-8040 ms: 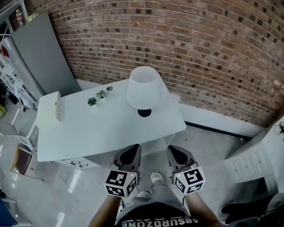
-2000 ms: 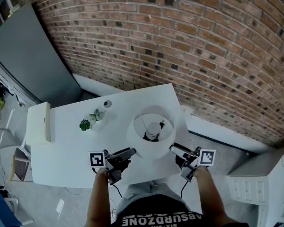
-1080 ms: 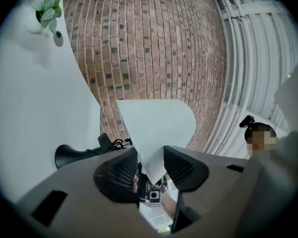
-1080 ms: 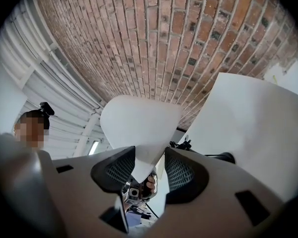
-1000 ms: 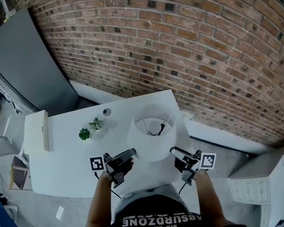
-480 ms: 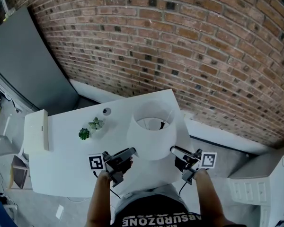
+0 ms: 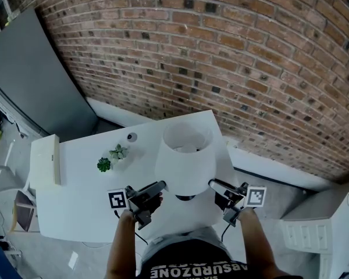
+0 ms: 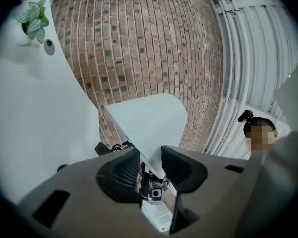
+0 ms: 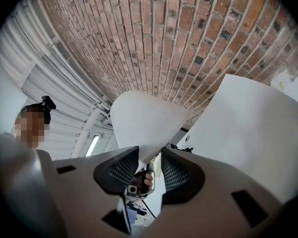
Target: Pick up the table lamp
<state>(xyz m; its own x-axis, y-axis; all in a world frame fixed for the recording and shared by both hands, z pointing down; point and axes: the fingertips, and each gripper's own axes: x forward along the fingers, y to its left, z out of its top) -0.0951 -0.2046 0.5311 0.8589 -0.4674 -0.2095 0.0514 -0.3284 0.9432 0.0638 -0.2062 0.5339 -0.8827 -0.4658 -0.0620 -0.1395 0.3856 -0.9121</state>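
Observation:
The table lamp has a white cone shade [image 7: 185, 164] and a dark base [image 7: 186, 197] that shows under the shade's near rim. It stands tilted near the front edge of the white table [image 7: 81, 205], with its top toward the wall. My left gripper [image 7: 161, 185] is at the shade's lower left rim and my right gripper [image 7: 212, 183] at its lower right rim. In the left gripper view the shade's edge [image 8: 144, 120] runs down between the jaws of my left gripper [image 8: 150, 157], which are closing. The right gripper view shows the same: the shade [image 9: 144, 118] lies between the closing jaws of my right gripper [image 9: 149, 160], with a gap still beside it.
Two small potted plants [image 7: 104, 164] and a small round object [image 7: 131, 137] sit at the table's back left. A white box [image 7: 48, 160] lies on its left end. A brick wall [image 7: 232, 51] rises behind, a grey panel [image 7: 29, 68] leans at the left, and white furniture [image 7: 331, 225] stands at the right.
The shade's top has swung away toward the wall; I no longer look down onto the bulb, and the dark base now shows under the near rim. Both grippers kept their places.

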